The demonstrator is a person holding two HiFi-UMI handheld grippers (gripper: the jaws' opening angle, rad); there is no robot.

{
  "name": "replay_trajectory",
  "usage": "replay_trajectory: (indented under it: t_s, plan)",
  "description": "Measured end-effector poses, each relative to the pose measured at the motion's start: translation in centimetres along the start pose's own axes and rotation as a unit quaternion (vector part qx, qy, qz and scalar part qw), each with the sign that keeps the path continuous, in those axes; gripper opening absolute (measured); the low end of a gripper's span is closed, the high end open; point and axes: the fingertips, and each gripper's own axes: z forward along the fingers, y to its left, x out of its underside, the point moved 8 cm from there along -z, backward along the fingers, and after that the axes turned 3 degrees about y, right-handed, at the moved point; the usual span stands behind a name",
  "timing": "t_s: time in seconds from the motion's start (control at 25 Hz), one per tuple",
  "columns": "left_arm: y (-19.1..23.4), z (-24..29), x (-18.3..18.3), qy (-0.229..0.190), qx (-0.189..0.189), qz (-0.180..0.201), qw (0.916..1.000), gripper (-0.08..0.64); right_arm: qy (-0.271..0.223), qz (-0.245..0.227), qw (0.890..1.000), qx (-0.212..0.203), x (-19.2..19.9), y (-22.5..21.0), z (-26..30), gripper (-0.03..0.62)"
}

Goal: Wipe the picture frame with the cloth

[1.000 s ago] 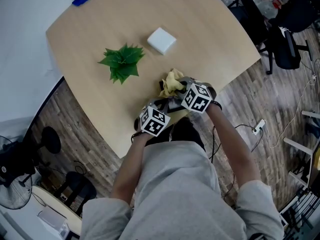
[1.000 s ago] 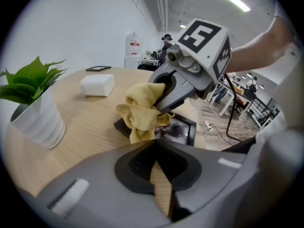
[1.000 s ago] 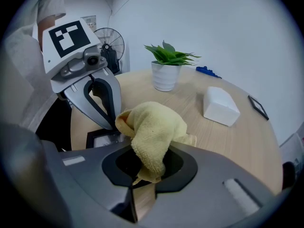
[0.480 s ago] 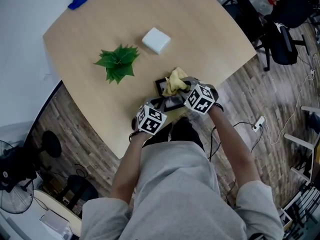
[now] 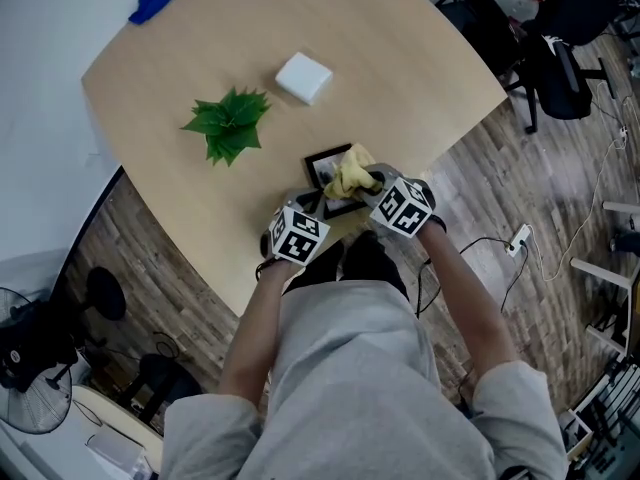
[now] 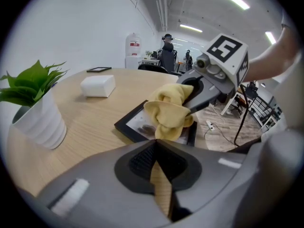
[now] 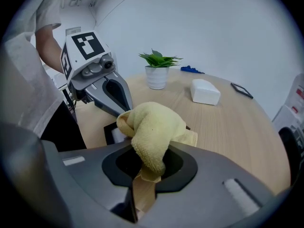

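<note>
Light wooden tabletop (image 5: pixel 400 58) carries a black picture frame (image 5: pixel 322 162) lying flat near the person's edge. The right tool (image 5: pixel 368 182) has its jaws clamped on a bunched yellow cloth (image 5: pixel 350 173), which hangs down onto the frame's glass. The left tool (image 5: pixel 311 205) sits just beside the frame's near corner, its jaws drawn together with nothing between them. A potted plant (image 5: pixel 227 125) and a white box (image 5: pixel 303 77) stand farther back, well apart from the frame.
</note>
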Motion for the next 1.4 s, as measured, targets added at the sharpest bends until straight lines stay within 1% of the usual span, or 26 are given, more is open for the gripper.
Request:
replay_trajectory:
  t_s: [0.24, 0.4, 0.56, 0.68, 0.8, 0.92, 1.04, 1.2, 1.4]
  plan:
    - [-0.1, 0.0, -0.1, -0.001, 0.001, -0.013, 0.9999, 0.052, -0.007, 0.025, 0.999, -0.030, 1.8, 1.9, -1.2, 0.057]
    - [0.0, -0.1, -0.1, -0.002, -0.001, -0.015, 0.9999, 0.052, -0.012, 0.045, 0.998, -0.031, 2.3, 2.5, -1.7, 0.058]
    - [-0.1, -0.1, -0.1, 0.000, -0.003, -0.015, 0.9999, 0.052, -0.023, 0.055, 0.998, -0.033, 2.6, 2.8, -1.7, 0.057]
    - [-0.2, 0.0, -0.3, 0.003, -0.004, -0.017, 0.9998, 0.052, -0.036, 0.063, 0.997, -0.037, 1.9, 3.0, -2.1, 0.057]
    - [-0.2, 0.0, -0.3, 0.004, -0.005, -0.023, 0.9997, 0.052, -0.040, 0.055, 0.996, -0.051, 1.1, 3.7, -1.3, 0.057]
    - [-0.1, 0.0, -0.4, 0.003, -0.005, -0.027, 0.9996, 0.052, -0.035, 0.045, 0.997, -0.059, 0.5, 4.5, -0.2, 0.057]
    - [-0.1, 0.0, -0.3, 0.003, -0.004, -0.030, 0.9995, 0.052, -0.023, 0.040, 0.997, -0.053, 0.2, 4.8, 0.4, 0.057]
    - [0.0, -0.1, -0.2, 0.003, 0.001, -0.031, 0.9995, 0.052, -0.009, 0.033, 0.999, -0.035, -0.1, 4.6, 0.9, 0.057]
    - [0.1, -0.1, -0.2, 0.002, 0.008, -0.034, 0.9994, 0.052, 0.015, 0.006, 0.999, -0.030, -0.8, 4.0, 1.6, 0.057]
